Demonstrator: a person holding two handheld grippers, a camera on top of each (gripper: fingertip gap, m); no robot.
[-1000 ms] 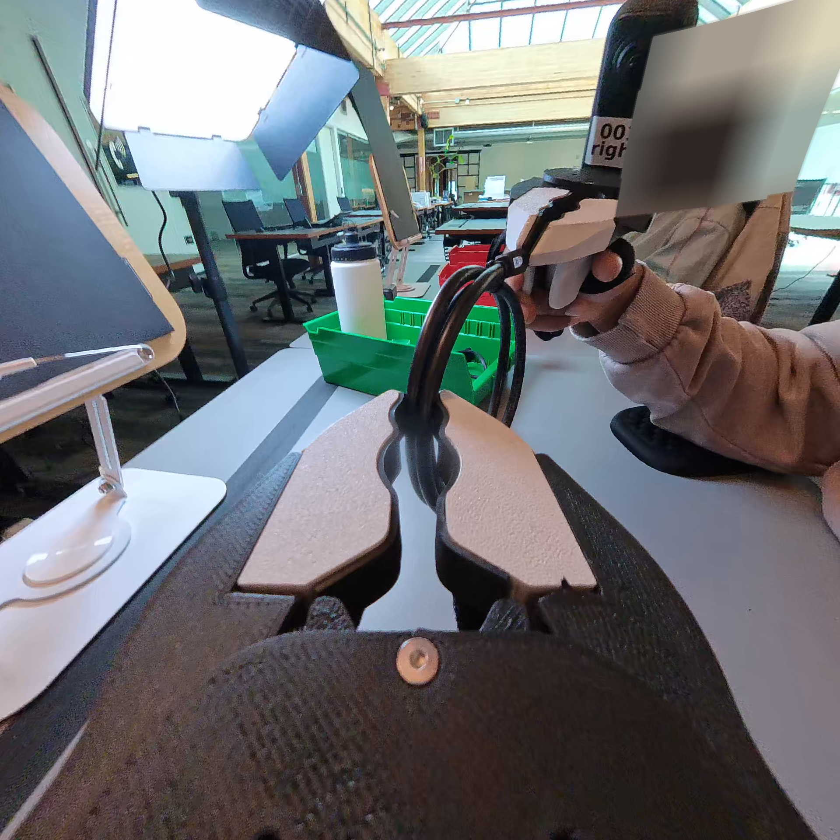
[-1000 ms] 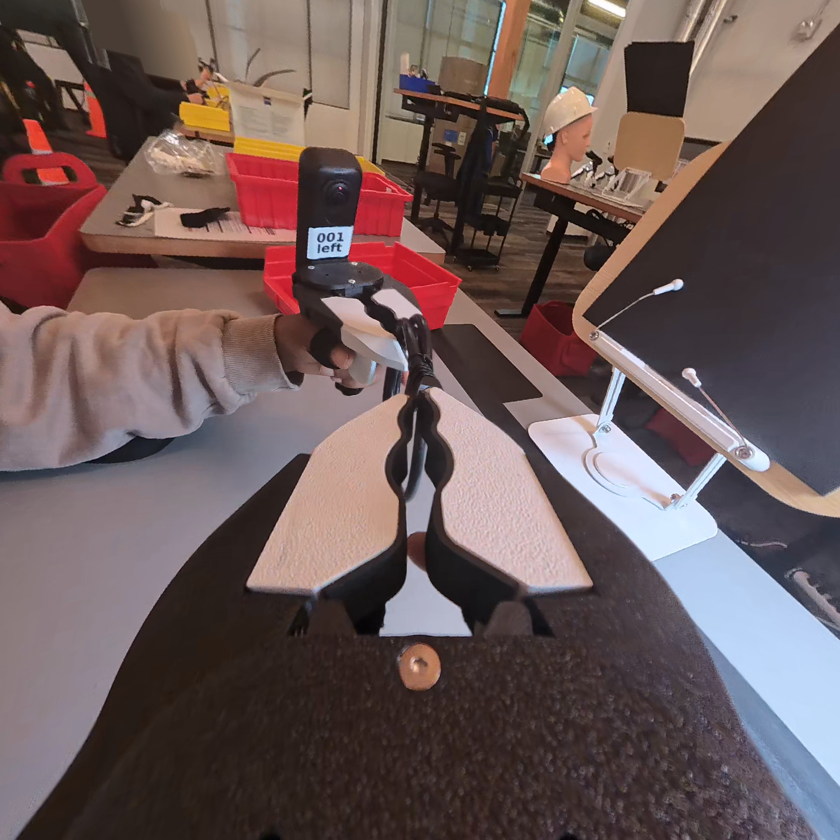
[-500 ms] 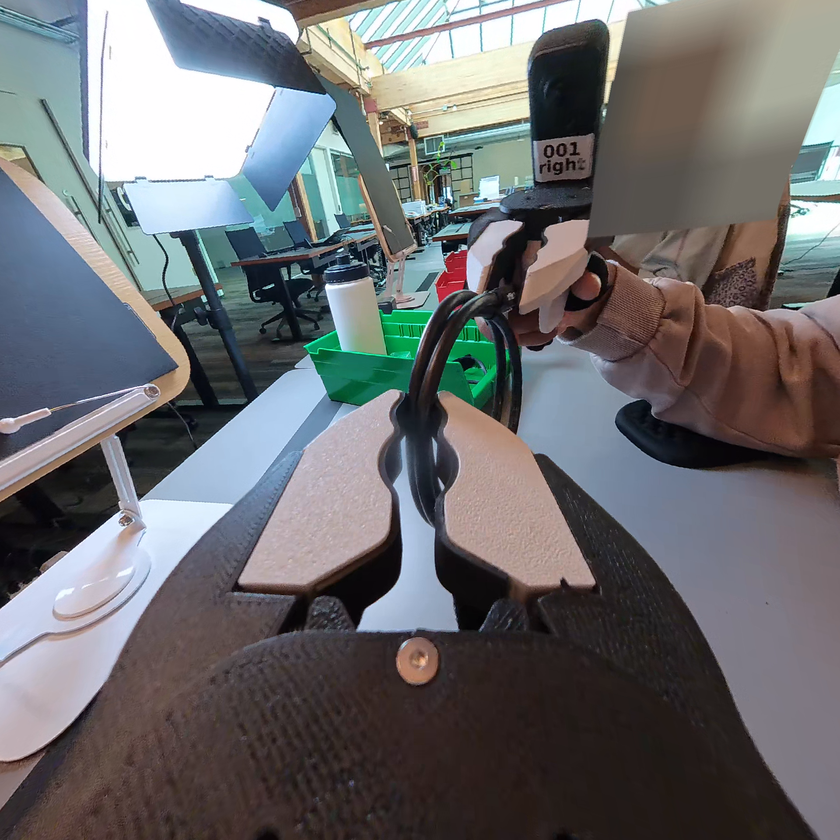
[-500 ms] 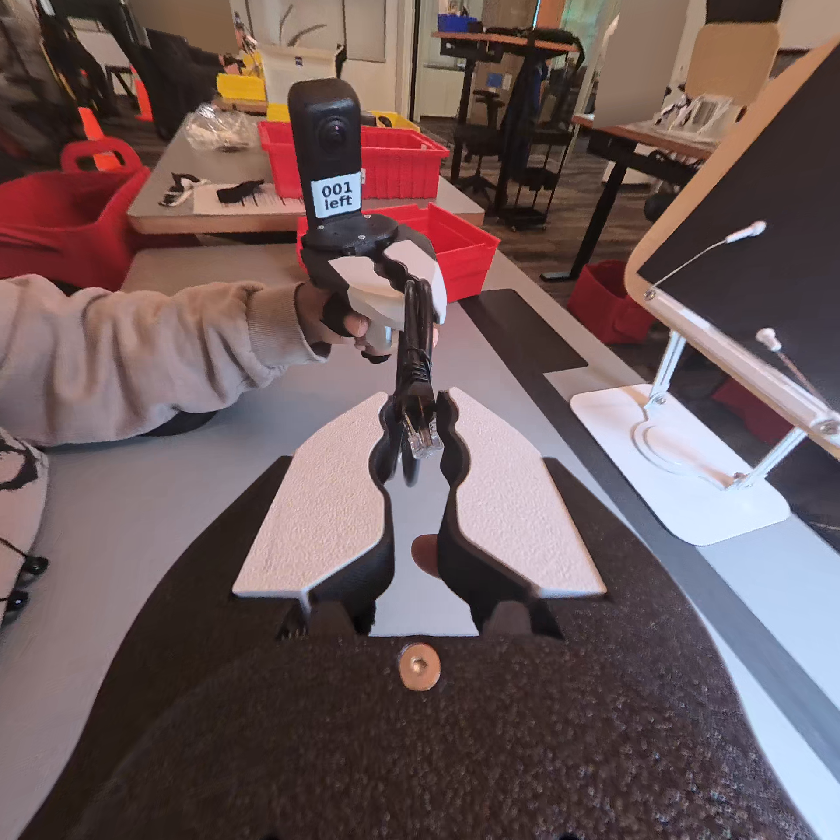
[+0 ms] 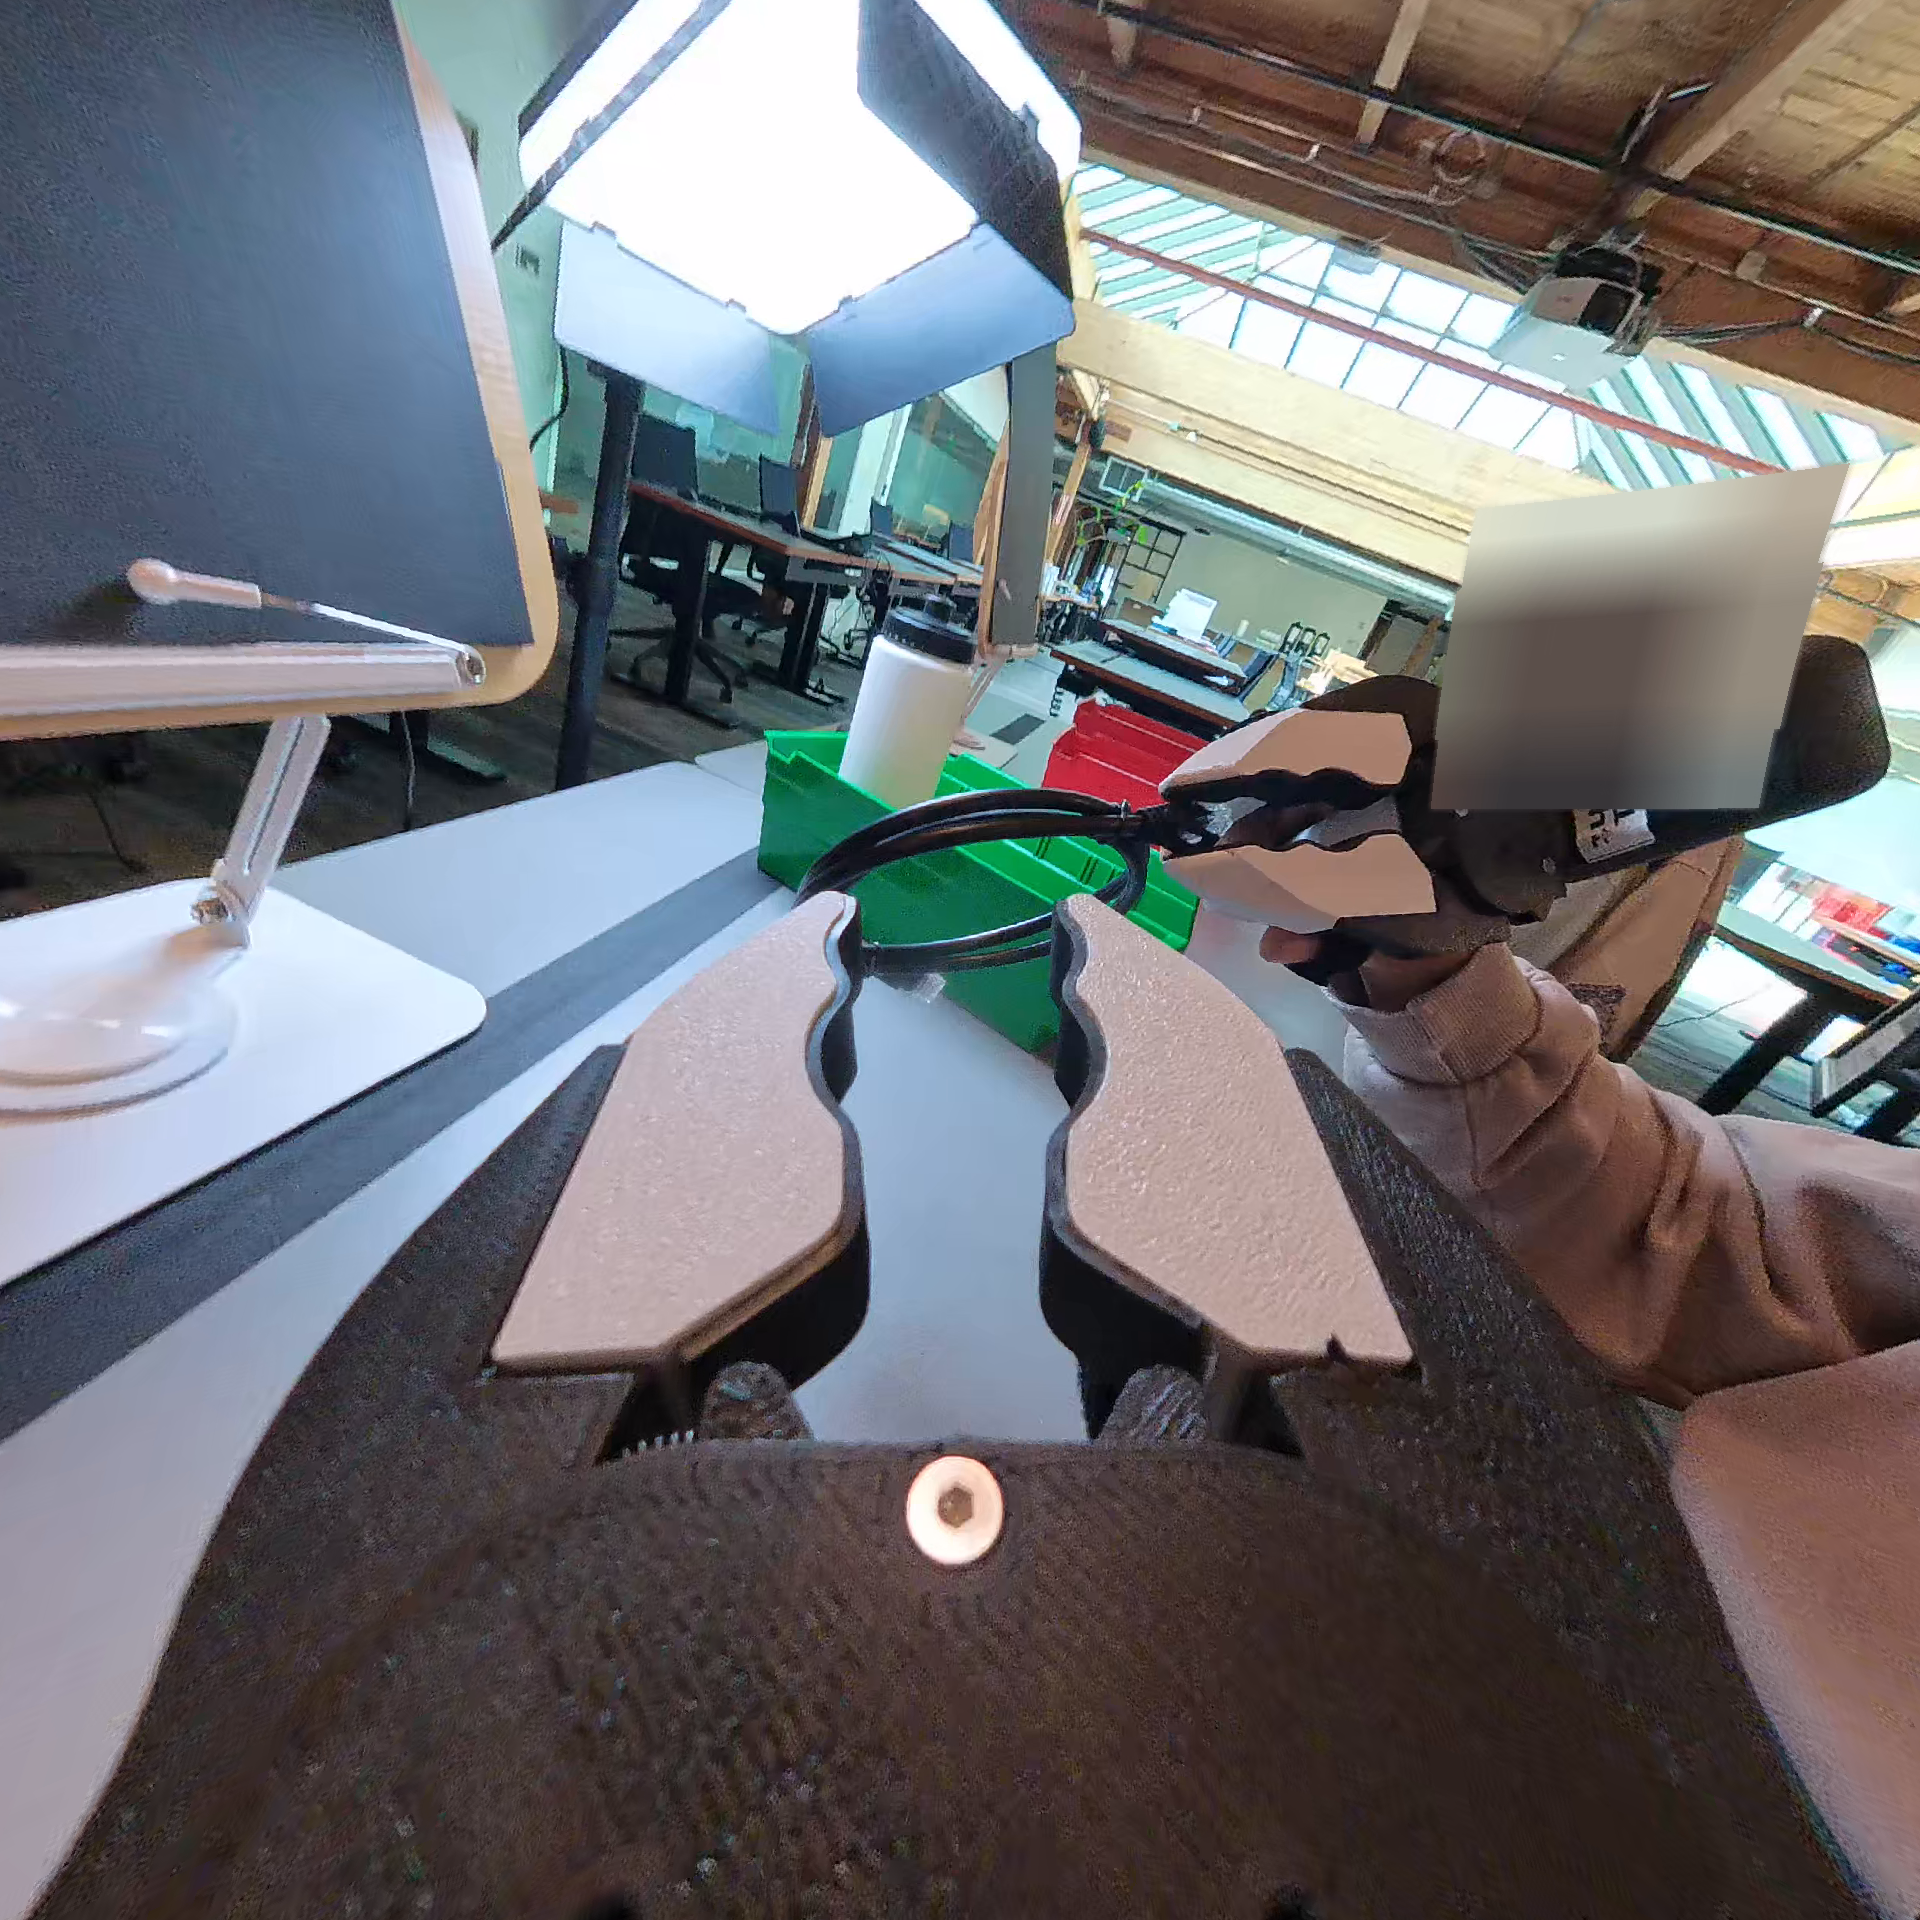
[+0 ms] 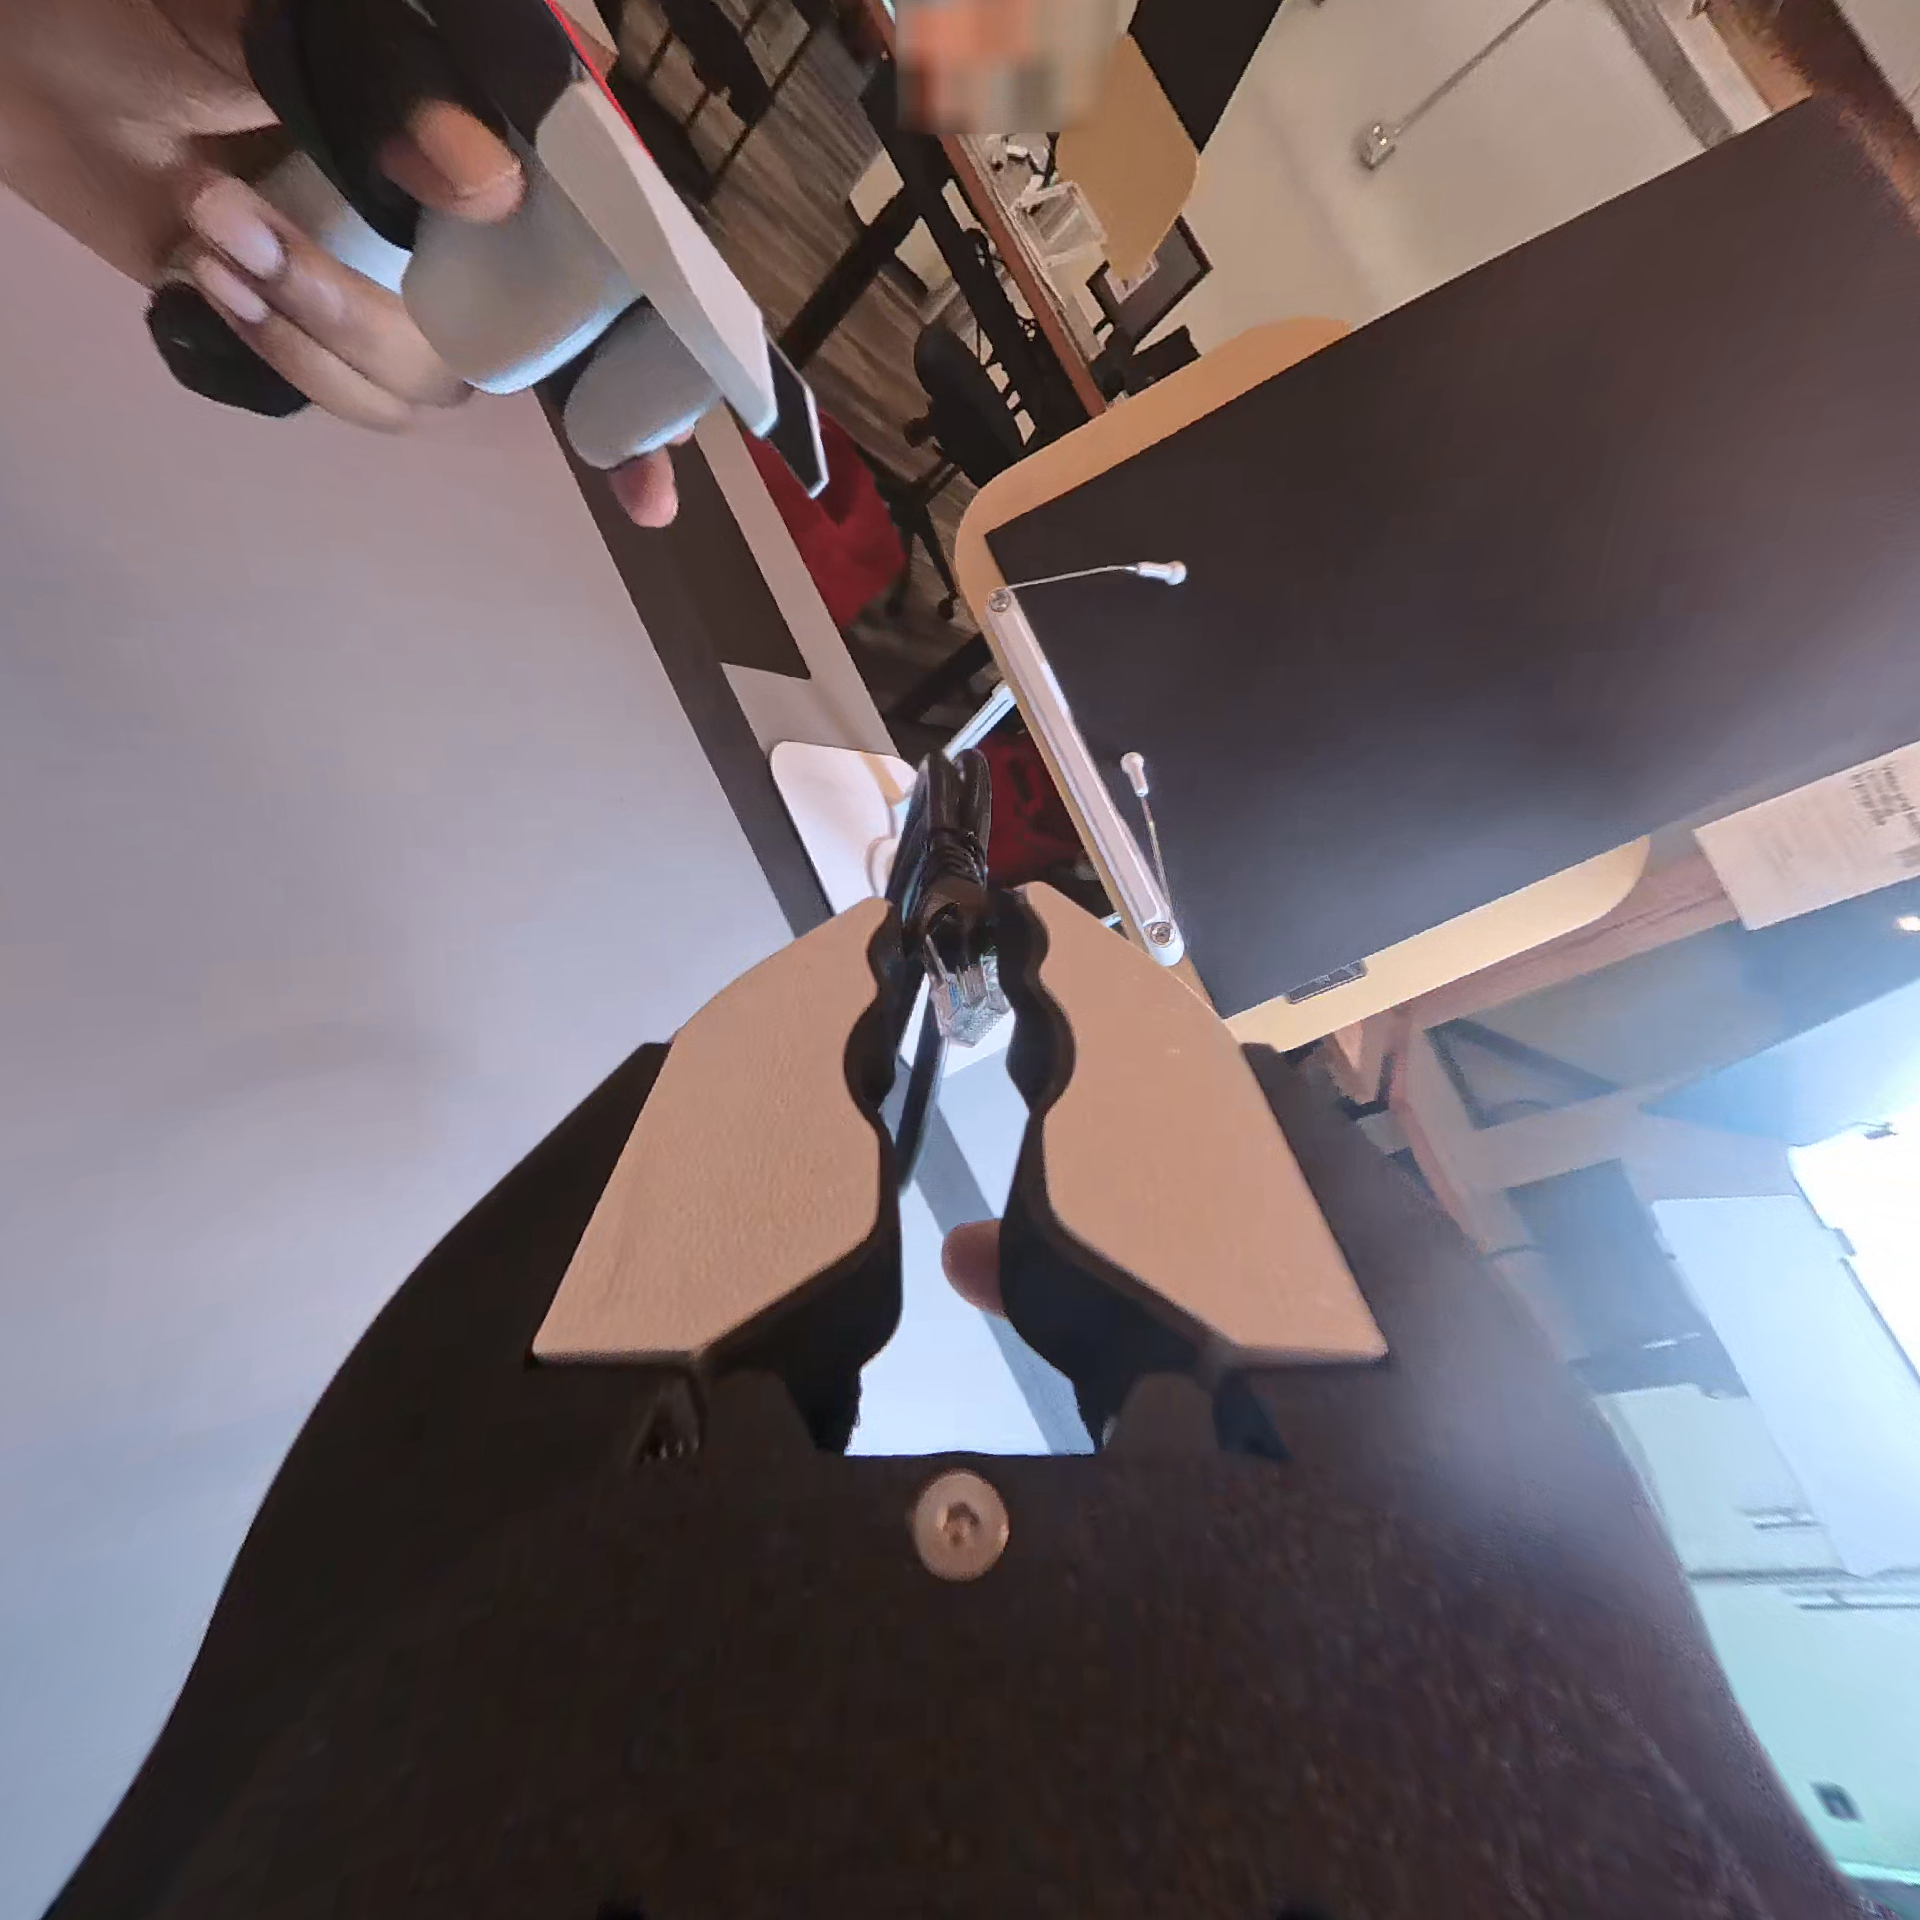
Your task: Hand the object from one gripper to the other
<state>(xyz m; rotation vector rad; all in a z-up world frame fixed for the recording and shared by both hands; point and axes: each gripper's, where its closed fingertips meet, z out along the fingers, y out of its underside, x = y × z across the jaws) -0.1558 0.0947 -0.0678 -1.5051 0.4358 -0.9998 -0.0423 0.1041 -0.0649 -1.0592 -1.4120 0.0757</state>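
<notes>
Grey table (image 5: 644,831); right gripper (image 5: 1195,831) pinches coiled cable (image 5: 966,821); plug (image 6: 961,987) visible only right view.

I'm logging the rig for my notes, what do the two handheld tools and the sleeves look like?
Both match: the left tool and right tool have textured black bodies, pale wavy-edged fingers and a silver screw. The right carries a white sticker. Sleeve: beige knit, ribbed cuff.

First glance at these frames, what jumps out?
The coiled black network cable, pinched in the right gripper at centre right of the left wrist view. The left gripper gapes open in the foreground. Behind the coil sits a green bin holding a white bottle.
</notes>
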